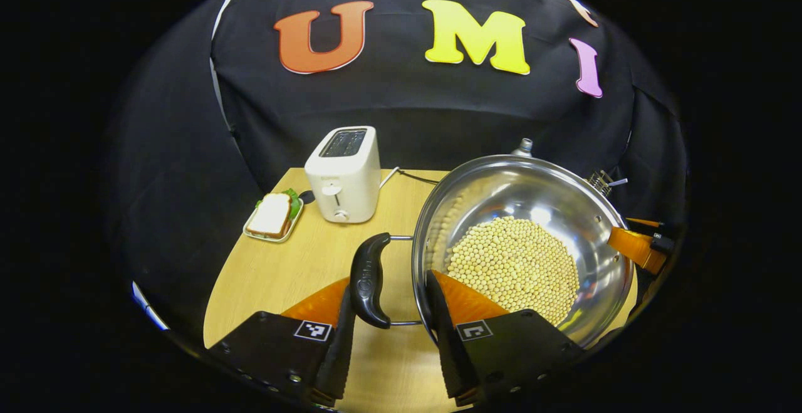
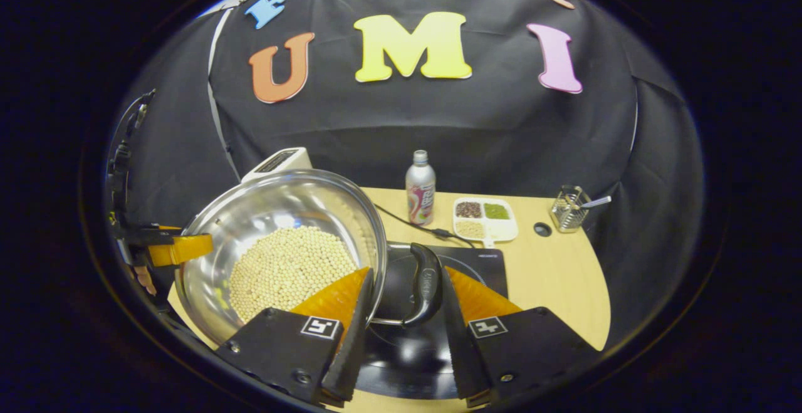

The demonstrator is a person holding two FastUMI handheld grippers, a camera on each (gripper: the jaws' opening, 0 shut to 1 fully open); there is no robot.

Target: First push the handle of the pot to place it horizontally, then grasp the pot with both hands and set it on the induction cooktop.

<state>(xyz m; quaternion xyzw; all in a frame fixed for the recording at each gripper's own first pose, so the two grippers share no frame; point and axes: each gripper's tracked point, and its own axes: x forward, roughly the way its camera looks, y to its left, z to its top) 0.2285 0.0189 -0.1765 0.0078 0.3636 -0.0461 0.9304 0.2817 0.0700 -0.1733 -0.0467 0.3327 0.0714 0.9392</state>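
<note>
Both tongs (image 1: 388, 331) astride pot (image 1: 520, 212) handles – aloft

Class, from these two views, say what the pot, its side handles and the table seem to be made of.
Pot: likely polished steel, mirror-bright with reflections. Side handles: probably black plastic, smooth with a dull sheen, on wire loops. Table: pale wood or wood-look laminate, matte with faint grain.

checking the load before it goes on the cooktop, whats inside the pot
The pot holds a bed of small pale yellow beans covering its bottom. The pot floor under them is hidden.
</note>
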